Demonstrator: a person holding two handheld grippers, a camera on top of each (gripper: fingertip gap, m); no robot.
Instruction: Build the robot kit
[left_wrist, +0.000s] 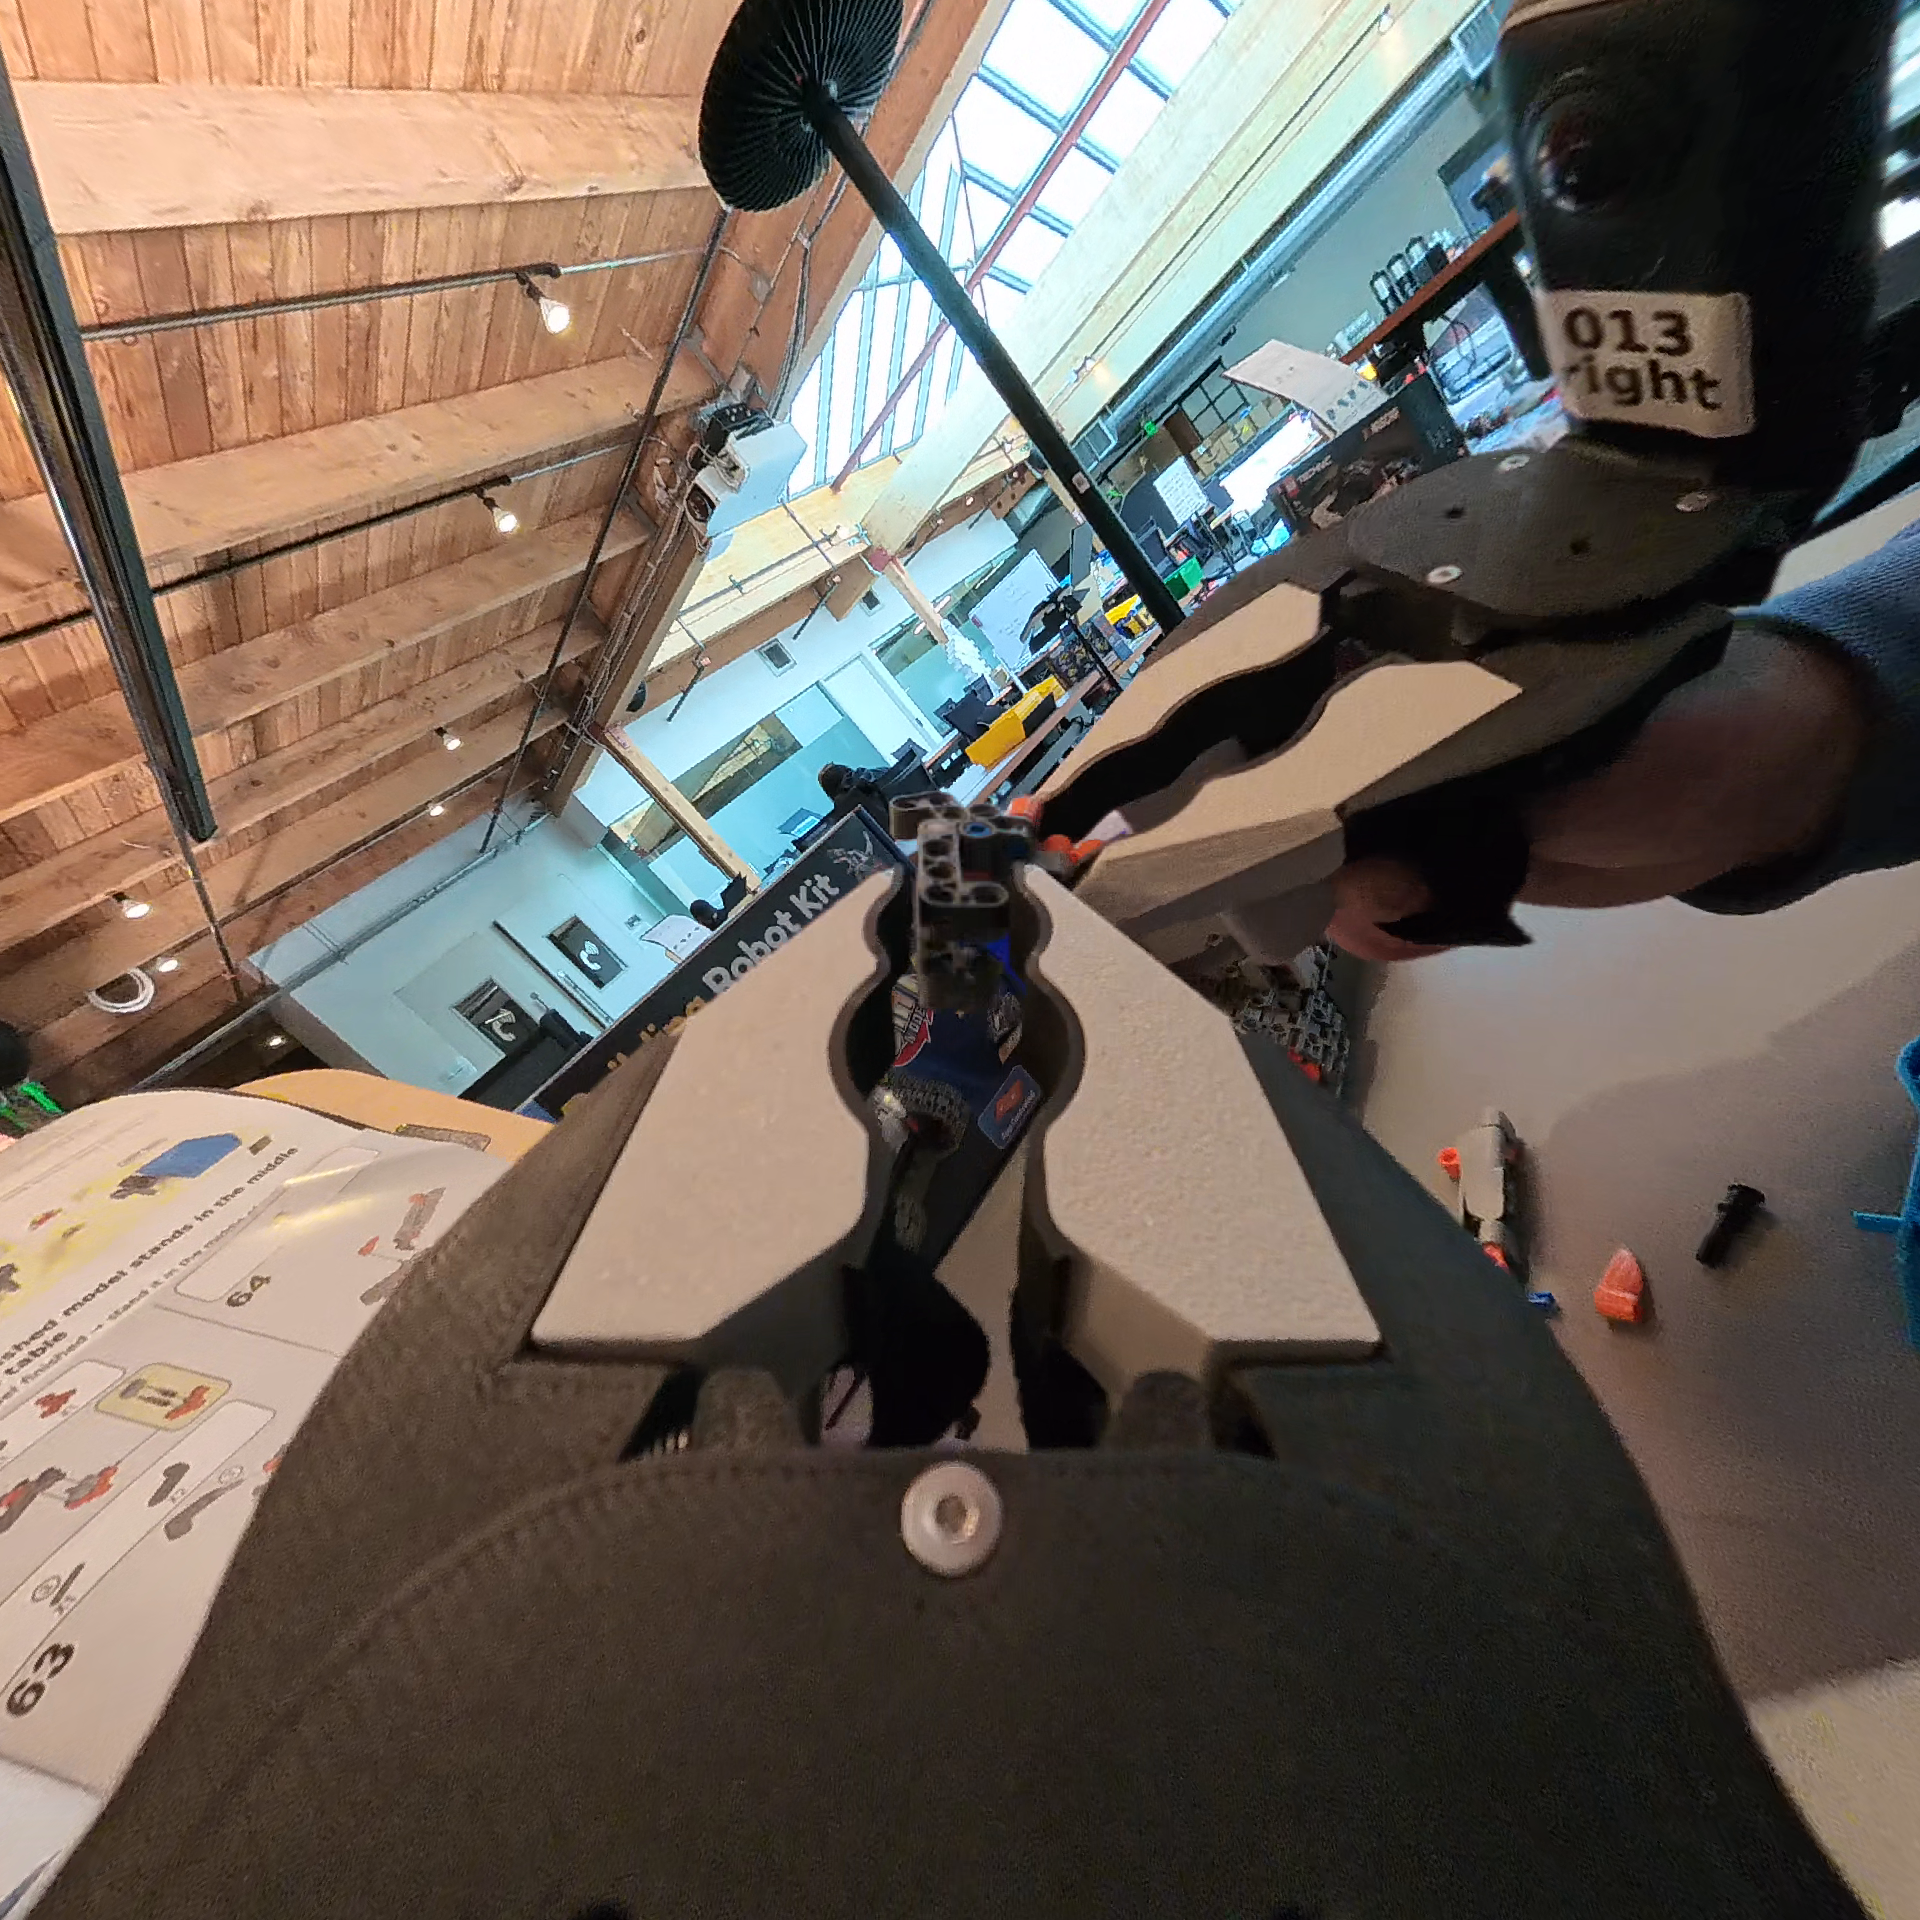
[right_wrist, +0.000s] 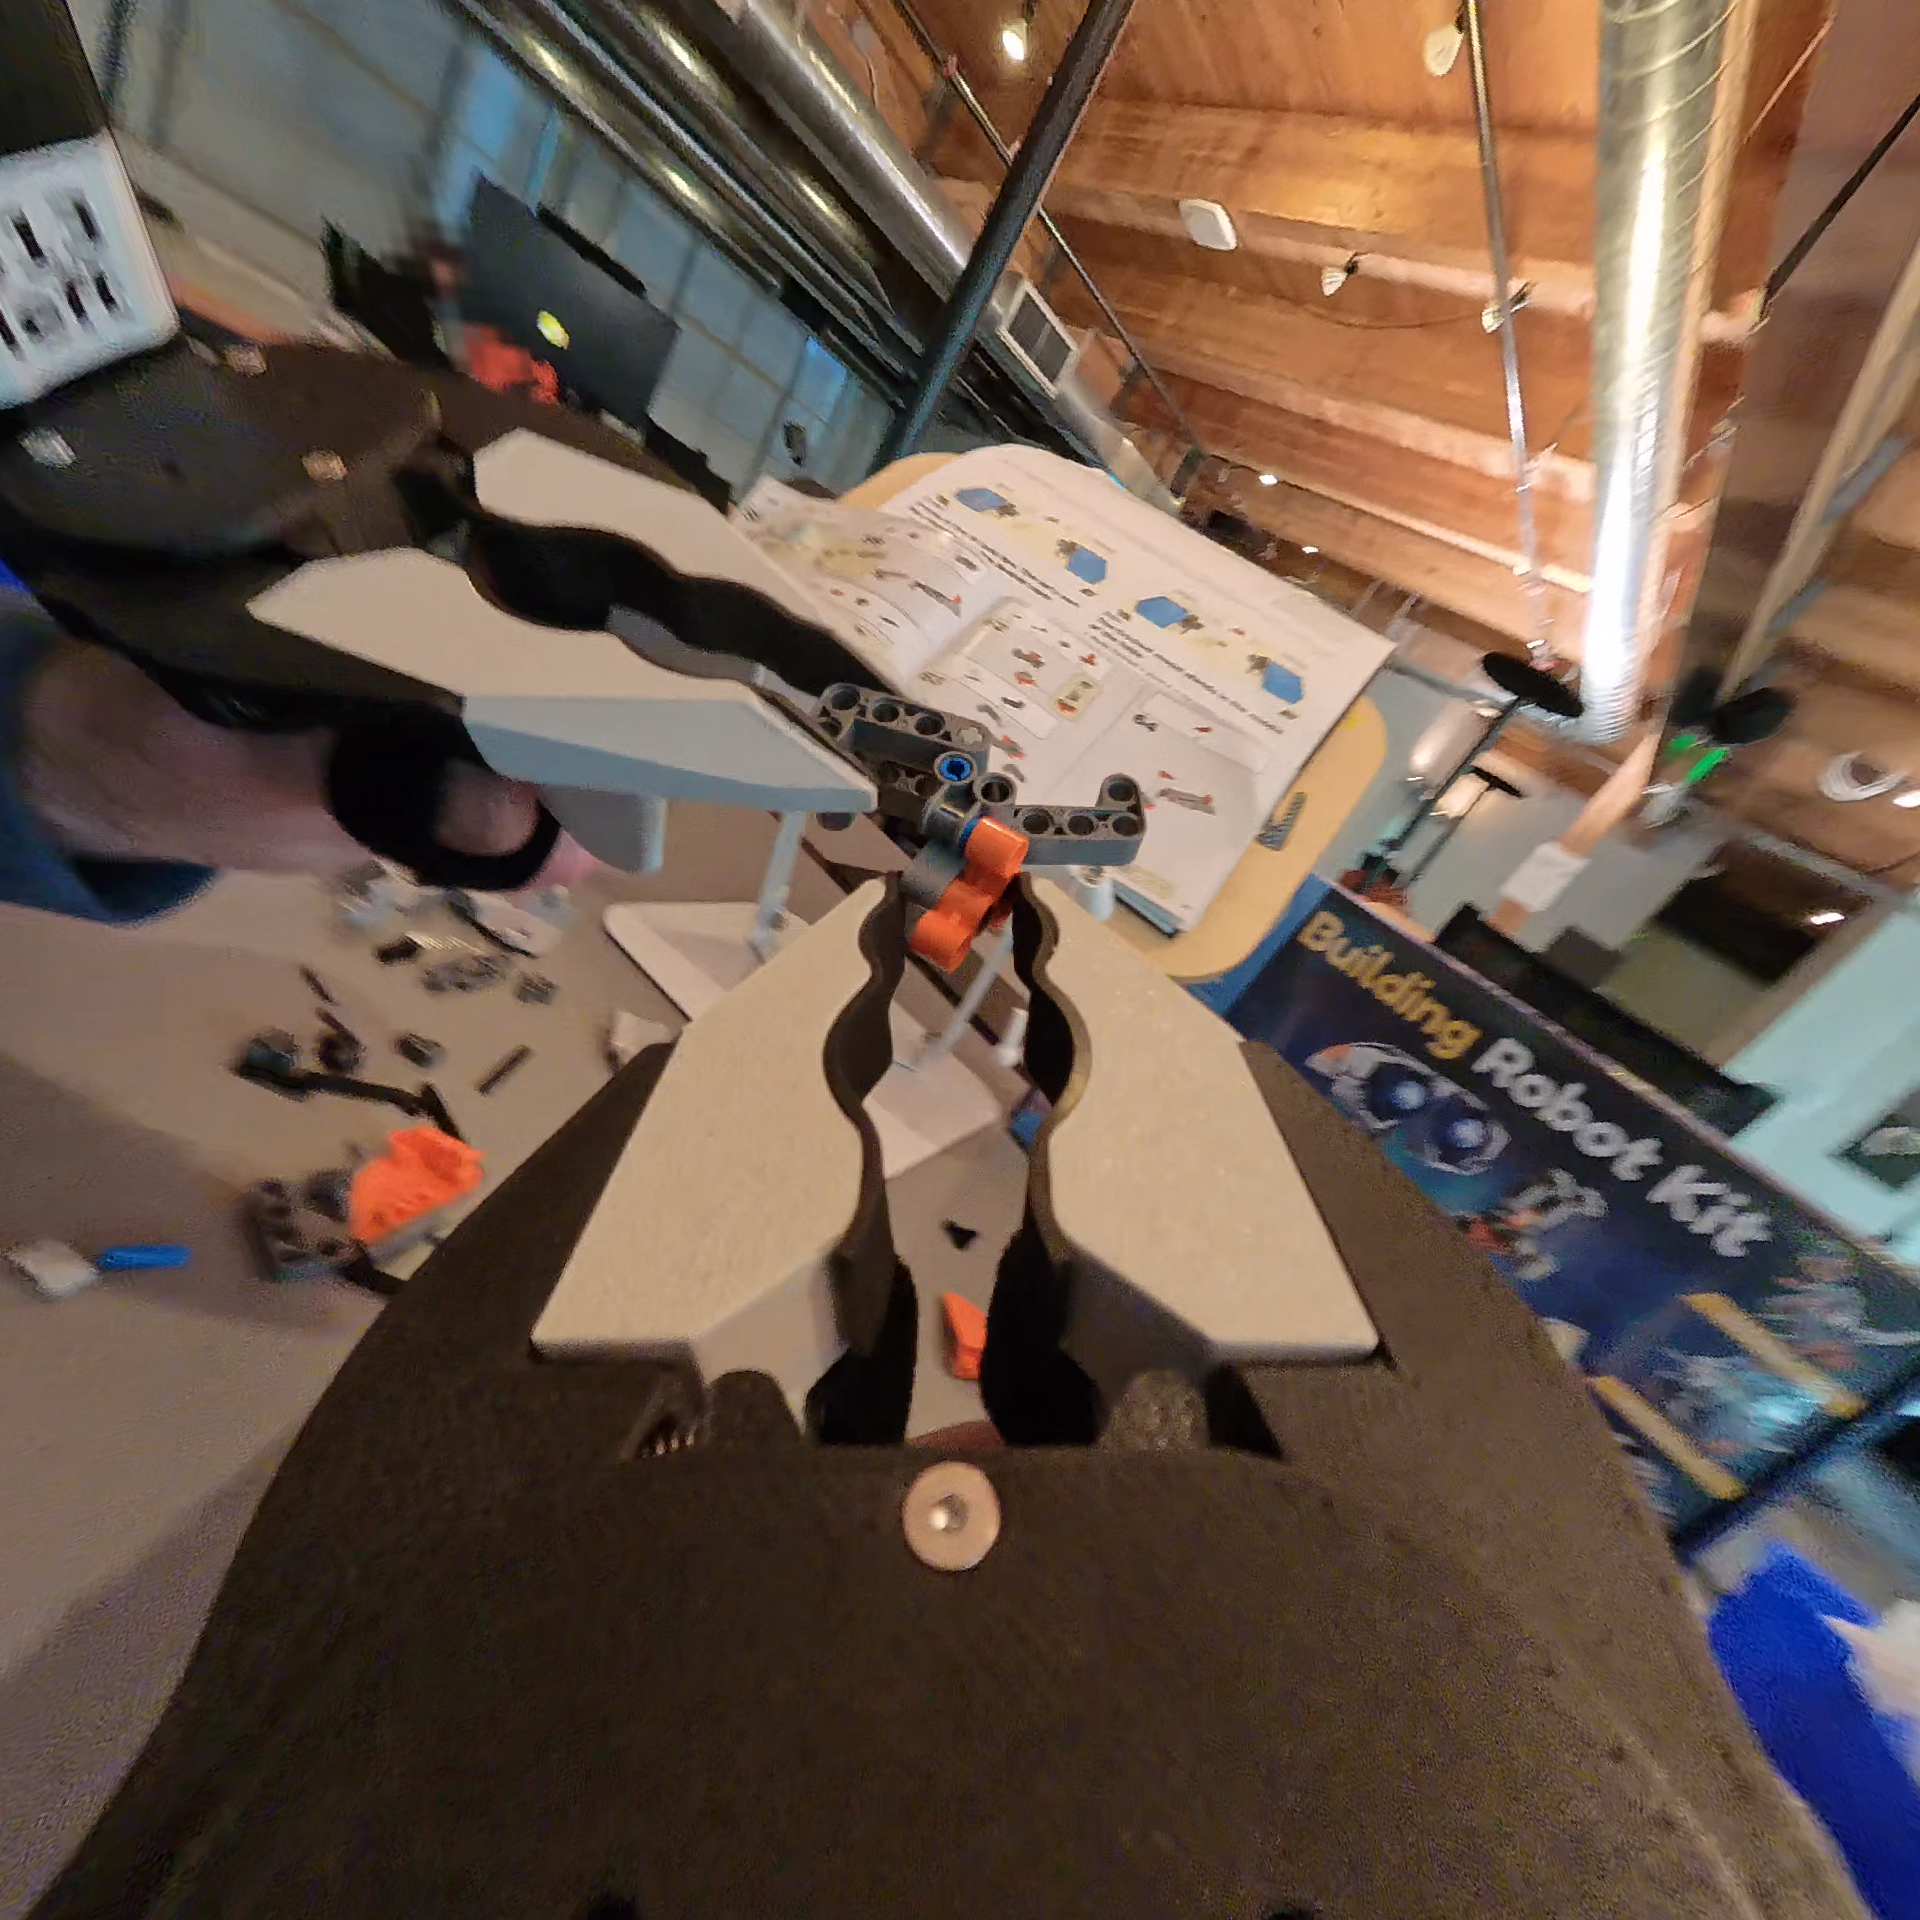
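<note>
Black body of left gripper (left_wrist: 961, 883) right up close, filling the low half of the left view, with pale fingers (left_wrist: 748, 1122) out front. Fingers closed tight on a small grey build (left_wrist: 951, 904), pinched at the very tips. Stands long way up along those fingers and pokes out past them. Held high, well above the counter (left_wrist: 1662, 1143).

Coming in from the right side: right gripper (left_wrist: 1070, 847), held by a hand (left_wrist: 1714, 790), tips meeting the same build from the side. Seen from the right view, right gripper (right_wrist: 951, 894) closed on an orange part (right_wrist: 961, 883) that sits on the low end of the grey build (right_wrist: 904, 727). From here the grey beams lie flat across, left to right, just past the tips. Left gripper (right_wrist: 847, 758) reaches in from the left and crosses the right one, tip to tip. Both just as near; both touching the build.

On the counter below, well apart from the fingers: an orange bit (left_wrist: 1619, 1286), a black pin (left_wrist: 1730, 1221), a blue pin (right_wrist: 140, 1257) and an orange and grey block (right_wrist: 384, 1195), plus more small dark bits, blurred.

Writing to note: a white label (left_wrist: 1652, 364) with dark print on the right gripper's camera. An open booklet (right_wrist: 1091, 644) on a stand, with step pictures, numbers and short lines of print. A dark blue box (right_wrist: 1507, 1143) with big yellow and white letters and a robot picture, beside the booklet.
</note>
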